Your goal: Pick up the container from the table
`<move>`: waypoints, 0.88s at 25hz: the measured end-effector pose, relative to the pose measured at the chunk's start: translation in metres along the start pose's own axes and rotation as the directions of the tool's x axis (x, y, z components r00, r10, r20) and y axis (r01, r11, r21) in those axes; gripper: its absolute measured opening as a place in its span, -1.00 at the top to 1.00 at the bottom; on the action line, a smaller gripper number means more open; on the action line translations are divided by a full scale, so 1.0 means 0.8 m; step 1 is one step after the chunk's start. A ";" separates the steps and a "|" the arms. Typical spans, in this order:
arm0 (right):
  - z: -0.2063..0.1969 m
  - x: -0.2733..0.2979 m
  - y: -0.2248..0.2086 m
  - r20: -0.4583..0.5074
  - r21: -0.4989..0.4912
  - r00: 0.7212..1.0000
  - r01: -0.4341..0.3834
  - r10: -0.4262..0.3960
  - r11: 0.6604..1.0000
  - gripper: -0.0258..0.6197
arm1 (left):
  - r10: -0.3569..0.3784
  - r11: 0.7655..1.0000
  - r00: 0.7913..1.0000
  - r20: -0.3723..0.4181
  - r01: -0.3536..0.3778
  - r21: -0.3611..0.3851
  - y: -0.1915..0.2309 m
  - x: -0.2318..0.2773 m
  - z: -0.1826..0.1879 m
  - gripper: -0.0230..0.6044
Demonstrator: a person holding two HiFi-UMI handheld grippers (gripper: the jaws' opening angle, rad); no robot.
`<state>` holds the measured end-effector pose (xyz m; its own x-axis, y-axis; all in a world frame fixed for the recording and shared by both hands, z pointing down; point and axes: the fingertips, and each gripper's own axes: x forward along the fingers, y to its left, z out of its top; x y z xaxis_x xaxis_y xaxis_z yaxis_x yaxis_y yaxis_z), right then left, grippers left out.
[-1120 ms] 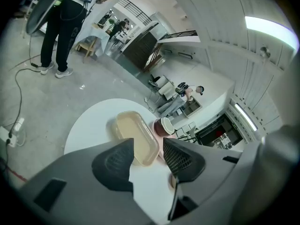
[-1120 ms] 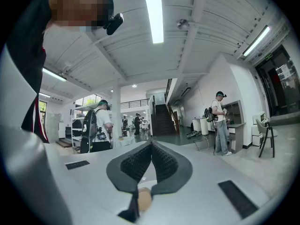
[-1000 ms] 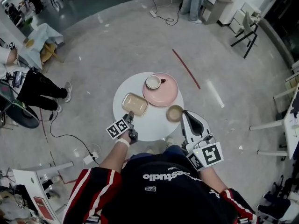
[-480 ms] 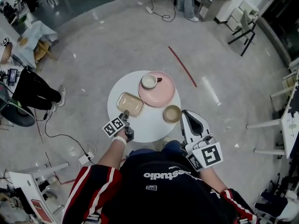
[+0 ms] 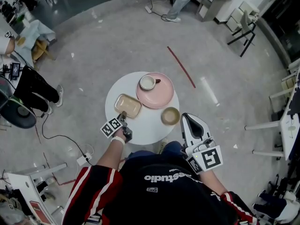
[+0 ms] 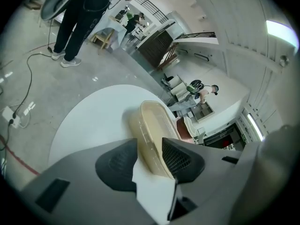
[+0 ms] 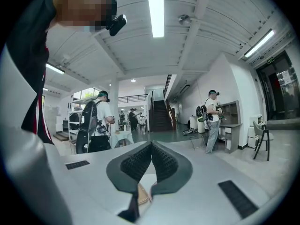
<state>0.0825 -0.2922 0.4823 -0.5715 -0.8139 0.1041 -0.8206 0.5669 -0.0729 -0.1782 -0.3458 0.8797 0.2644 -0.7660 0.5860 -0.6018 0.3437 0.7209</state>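
- Step in hand, as we read it: the grasp. The left gripper (image 5: 123, 116) is at the near end of the beige container (image 5: 128, 105), and no lift shows yet.
- Container sits flat on the round white table (image 5: 145, 125), on its left part. It is just beside the pink plate (image 5: 161, 95), which carries a cup (image 5: 147, 82). A small tan bowl (image 5: 170, 116) is on the right, apart from it.
- In the left gripper view, the left gripper (image 6: 150, 149) has its jaws either side of the container (image 6: 152, 125), whose near end fills the gap. Both pads look to be touching it, so we call it closed on the container.
- Same view: bare table (image 6: 93, 121) runs along the container's left side, so the container is not raised.
- Right gripper (image 5: 183, 116) is held off the table edge near the bowl. In the right gripper view, the right gripper (image 7: 151, 149) has its jaws pressed together with nothing in them. It points out into the room, and we judge it idle.
- Next move calls for a firm pinch on that end wall, then a straight lift.
- The hold is at one end only, so we expect the far end to sag or swing. Keep it level and clear of the plate rim.
- The container looks like light plastic, so a modest squeeze should do. Too much may flex the wall.
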 end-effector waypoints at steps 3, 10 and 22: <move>0.004 -0.003 0.000 -0.001 -0.006 1.000 0.000 0.000 1.000 0.88 | -0.006 1.000 1.000 -0.002 0.006 -0.018 0.001 0.000 0.001 0.37; 0.002 -0.006 -0.004 -0.007 -0.014 1.000 0.015 -0.015 1.000 0.88 | -0.030 0.997 1.000 -0.002 0.030 -0.066 0.006 0.007 0.001 0.38; 0.009 0.002 -0.001 -0.019 -0.012 1.000 0.012 -0.012 1.000 0.87 | -0.067 0.990 0.998 0.005 0.068 -0.122 -0.021 0.009 0.009 0.77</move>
<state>0.0823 -0.2949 0.4752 -0.5613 -0.8183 0.1242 -0.8274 0.5584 -0.0602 -0.1715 -0.3607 0.8691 0.3004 -0.7903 0.5340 -0.4865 0.3546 0.7985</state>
